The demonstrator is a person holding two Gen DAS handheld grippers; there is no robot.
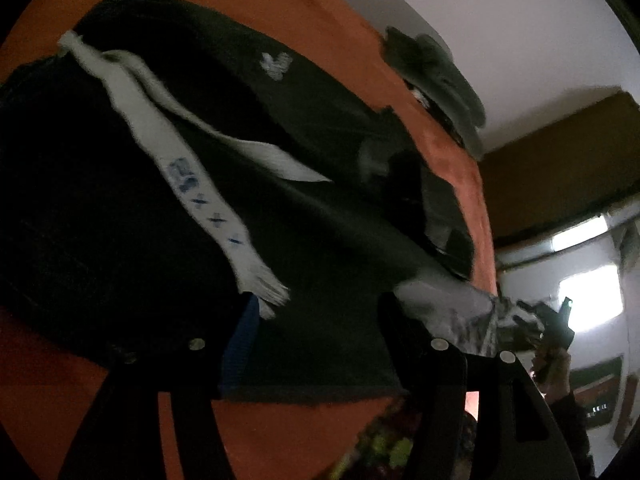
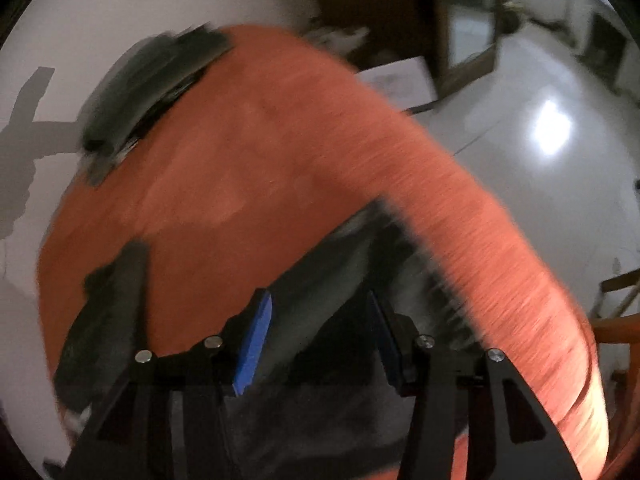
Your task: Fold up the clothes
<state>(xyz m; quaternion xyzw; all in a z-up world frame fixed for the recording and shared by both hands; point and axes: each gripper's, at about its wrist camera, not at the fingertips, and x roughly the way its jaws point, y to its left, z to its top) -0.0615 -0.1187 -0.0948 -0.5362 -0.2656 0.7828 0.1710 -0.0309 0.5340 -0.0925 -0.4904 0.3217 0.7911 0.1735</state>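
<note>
A dark garment [image 1: 304, 208] with white drawstrings [image 1: 188, 168] lies spread on the orange counter [image 1: 328, 12]. The left tongs [image 1: 316, 320] stand released above its near edge. The right tongs [image 2: 320, 340] are released too, with dark cloth below them. A folded pile [image 1: 436, 80] sits at the counter's far edge.

White walls [image 1: 500, 20], glossy pale floor [image 2: 520, 168], bright window [image 1: 588, 296], brown wooden door [image 2: 380, 4].
</note>
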